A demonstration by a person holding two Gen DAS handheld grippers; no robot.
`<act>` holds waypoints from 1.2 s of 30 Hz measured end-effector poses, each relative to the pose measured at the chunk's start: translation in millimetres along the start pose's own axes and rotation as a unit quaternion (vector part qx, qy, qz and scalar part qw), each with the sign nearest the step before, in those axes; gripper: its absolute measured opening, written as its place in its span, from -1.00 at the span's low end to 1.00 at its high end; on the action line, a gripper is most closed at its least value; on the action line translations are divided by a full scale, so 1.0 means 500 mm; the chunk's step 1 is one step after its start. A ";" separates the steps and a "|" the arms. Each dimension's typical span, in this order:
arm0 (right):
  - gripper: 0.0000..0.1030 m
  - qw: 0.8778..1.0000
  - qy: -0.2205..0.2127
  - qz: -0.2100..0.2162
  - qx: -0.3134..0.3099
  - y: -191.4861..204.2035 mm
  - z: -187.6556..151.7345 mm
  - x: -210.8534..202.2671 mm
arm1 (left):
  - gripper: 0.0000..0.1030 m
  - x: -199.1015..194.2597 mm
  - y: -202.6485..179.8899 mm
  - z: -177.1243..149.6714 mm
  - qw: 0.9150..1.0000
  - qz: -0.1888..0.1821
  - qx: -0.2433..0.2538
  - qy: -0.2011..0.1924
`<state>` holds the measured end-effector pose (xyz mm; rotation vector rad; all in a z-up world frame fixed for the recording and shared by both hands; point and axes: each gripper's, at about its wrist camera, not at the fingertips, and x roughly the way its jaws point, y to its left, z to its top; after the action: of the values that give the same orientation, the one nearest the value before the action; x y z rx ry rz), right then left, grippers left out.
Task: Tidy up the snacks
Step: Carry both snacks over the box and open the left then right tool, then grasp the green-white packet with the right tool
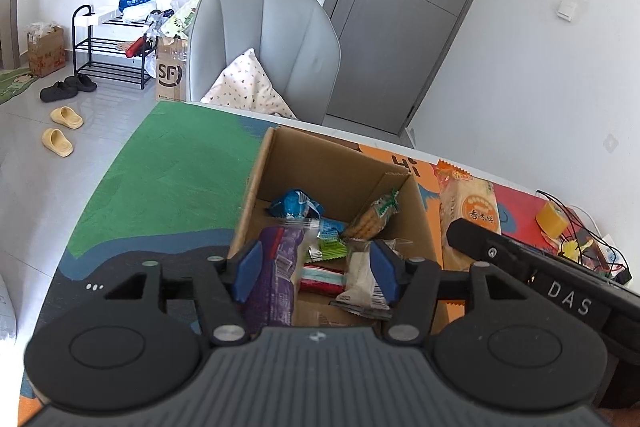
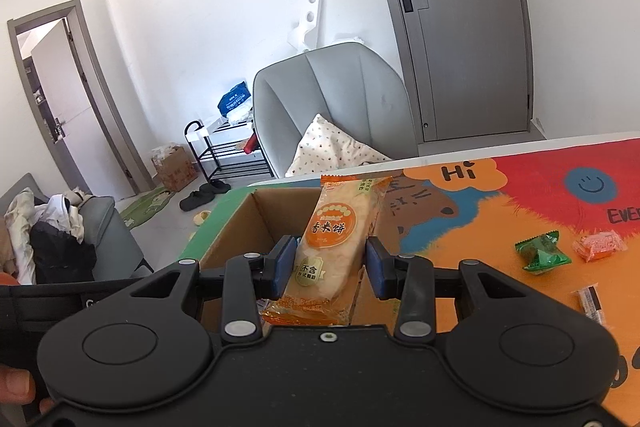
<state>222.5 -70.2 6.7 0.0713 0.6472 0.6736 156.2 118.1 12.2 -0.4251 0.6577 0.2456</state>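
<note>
The orange rice-cracker packet between the right gripper's pads reads "香米饼". Beyond it, the table mat says "Hi". Far left of the left gripper, a floor carton shows "SF"; the black bar at its right reads "DAS".

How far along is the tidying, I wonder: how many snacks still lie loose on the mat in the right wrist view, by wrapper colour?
Green wrapper: 1
Orange wrapper: 1
White wrapper: 1
Total: 3
</note>
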 end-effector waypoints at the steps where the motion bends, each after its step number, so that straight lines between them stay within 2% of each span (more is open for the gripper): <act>1: -0.23 1.000 0.001 0.002 -0.002 0.005 0.000 0.002 | 0.17 -0.001 0.002 0.001 1.000 0.000 -0.003 0.000; 8: -0.20 1.000 0.007 0.021 0.005 0.025 -0.006 0.013 | 0.32 -0.005 0.023 0.002 1.000 0.016 -0.018 -0.005; 9: -0.11 0.999 0.009 0.030 0.011 0.023 -0.006 0.016 | 0.33 -0.005 0.026 0.002 1.000 0.018 -0.018 -0.004; 10: 0.08 0.999 0.011 0.034 0.016 0.022 -0.006 0.017 | 0.34 -0.006 0.029 0.002 1.000 0.019 -0.020 -0.004; 12: 0.16 0.999 0.007 0.026 0.019 0.018 -0.007 0.013 | 0.35 -0.009 0.034 0.004 1.000 0.017 -0.023 -0.006; 19: 0.16 0.999 0.006 -0.003 0.036 -0.025 -0.017 -0.013 | 0.37 -0.001 0.016 0.001 1.000 0.009 -0.017 0.001; 36: 0.19 0.992 -0.011 -0.098 0.079 -0.174 -0.054 -0.123 | 0.37 0.027 -0.129 -0.038 0.998 -0.045 0.041 0.025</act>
<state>218.8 -179.4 -5.2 0.1586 0.6753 0.4309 179.1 53.2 9.4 -0.3815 0.6936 0.1213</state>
